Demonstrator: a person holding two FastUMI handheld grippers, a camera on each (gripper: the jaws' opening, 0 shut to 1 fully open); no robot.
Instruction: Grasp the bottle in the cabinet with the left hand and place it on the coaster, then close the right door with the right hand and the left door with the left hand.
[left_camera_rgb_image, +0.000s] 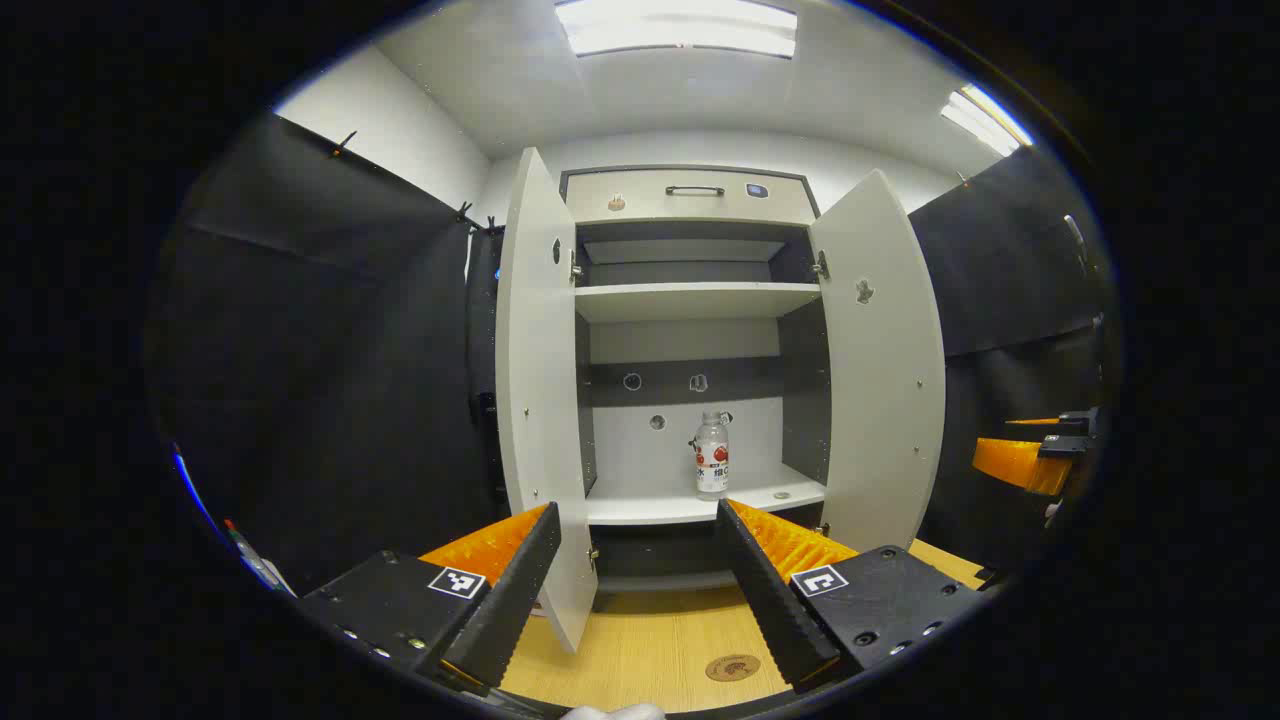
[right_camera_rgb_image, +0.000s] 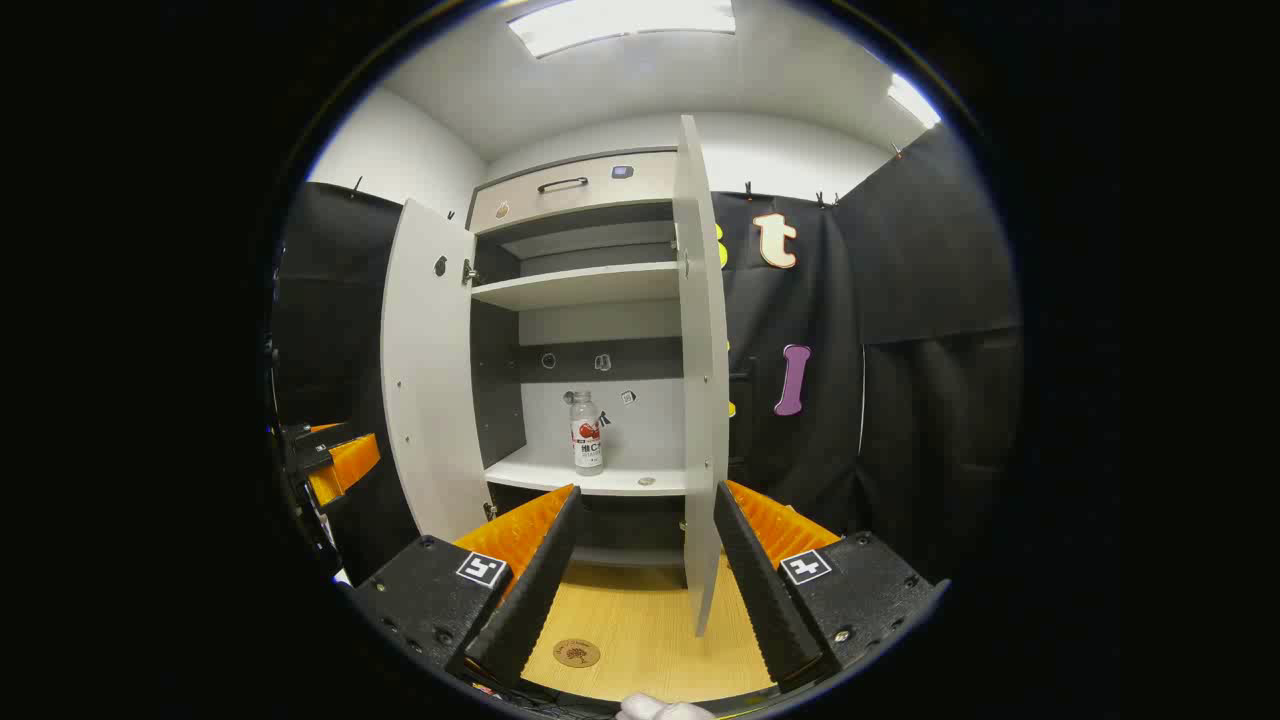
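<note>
A clear bottle with a red-and-white label stands upright on the cabinet's lower shelf, and it is seen too as the bottle in the right gripper view. Both white doors stand open: the left door and the right door. A round brown coaster lies on the wooden table in front of the cabinet, also seen as the coaster. My left gripper is open and empty, well short of the bottle. My right gripper is open and empty, with the right door's edge just ahead of it.
The cabinet has an upper shelf and a top drawer with a dark handle. A small round disc lies on the lower shelf right of the bottle. Black cloth walls close in both sides. The wooden tabletop runs up to the cabinet base.
</note>
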